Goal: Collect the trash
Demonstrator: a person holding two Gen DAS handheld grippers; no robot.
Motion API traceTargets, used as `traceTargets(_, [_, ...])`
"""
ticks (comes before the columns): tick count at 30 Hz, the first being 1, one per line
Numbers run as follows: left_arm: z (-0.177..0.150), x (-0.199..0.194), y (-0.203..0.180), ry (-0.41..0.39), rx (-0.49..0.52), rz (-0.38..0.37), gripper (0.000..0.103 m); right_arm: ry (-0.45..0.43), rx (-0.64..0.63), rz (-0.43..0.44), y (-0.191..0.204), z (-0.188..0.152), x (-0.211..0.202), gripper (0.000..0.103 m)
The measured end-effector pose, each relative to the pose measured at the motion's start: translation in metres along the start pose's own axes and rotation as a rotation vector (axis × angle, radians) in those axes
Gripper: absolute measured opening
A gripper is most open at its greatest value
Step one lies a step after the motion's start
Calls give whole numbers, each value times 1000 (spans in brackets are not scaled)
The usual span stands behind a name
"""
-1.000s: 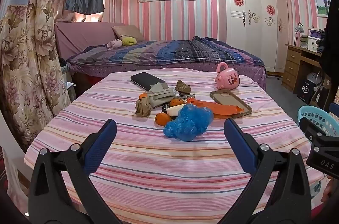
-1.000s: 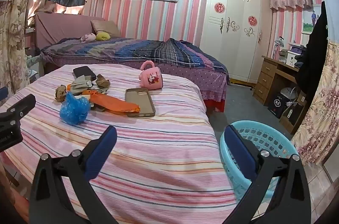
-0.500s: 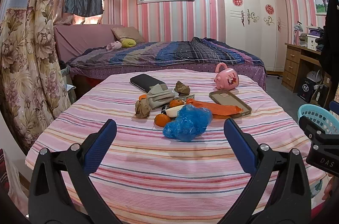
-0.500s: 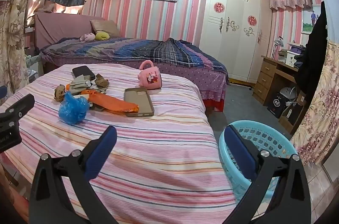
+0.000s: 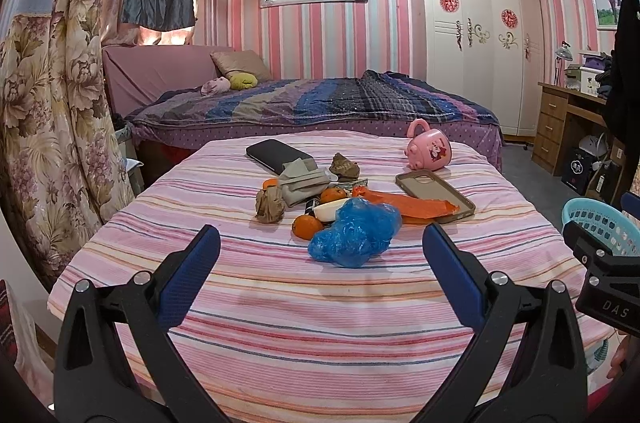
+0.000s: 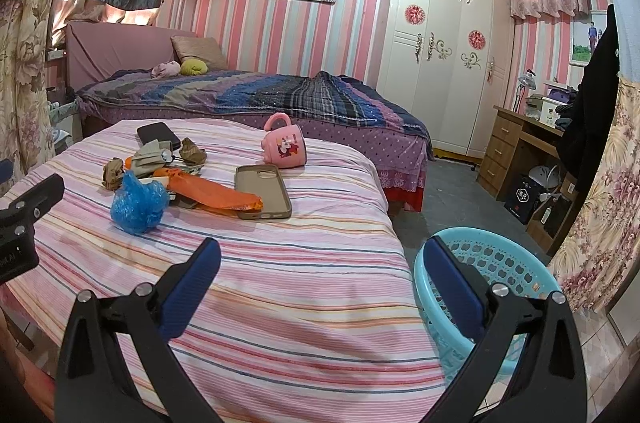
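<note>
- Left gripper (image 5: 320, 251): black frame, ribbed blue pads spread wide, nothing between them; it hovers over the striped bedspread (image 5: 280, 311), a woven cloth in pink, white and orange bands
- Right gripper (image 6: 322, 261): same build, jaws equally wide apart and empty; one pad over the bed's edge, the other over the basket (image 6: 516, 263), a round turquoise plastic tub with perforated walls on the floor beside the bed
- Trash lies mid-bed: a crinkled blue plastic bag (image 5: 356, 231), glossy and bunched; a flat orange wrapper (image 5: 404, 204) partly across a rubbery tan phone case (image 5: 436, 189); a crumpled brown paper wad (image 5: 270, 204)
- Round oranges (image 5: 306, 226) touch the bag; a pink mug (image 5: 430, 151) lies tipped behind
</note>
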State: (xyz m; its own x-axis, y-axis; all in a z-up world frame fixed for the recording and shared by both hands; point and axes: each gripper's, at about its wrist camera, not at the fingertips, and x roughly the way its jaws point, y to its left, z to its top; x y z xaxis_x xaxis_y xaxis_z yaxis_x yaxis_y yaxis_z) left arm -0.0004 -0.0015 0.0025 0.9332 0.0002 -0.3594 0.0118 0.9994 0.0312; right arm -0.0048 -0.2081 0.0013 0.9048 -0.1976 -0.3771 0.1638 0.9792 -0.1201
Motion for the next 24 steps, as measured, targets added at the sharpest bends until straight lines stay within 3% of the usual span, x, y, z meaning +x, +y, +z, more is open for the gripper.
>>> traceTargets(24, [-2, 0, 0, -2, -1, 1, 98, 1, 0, 0, -1, -1, 0, 99])
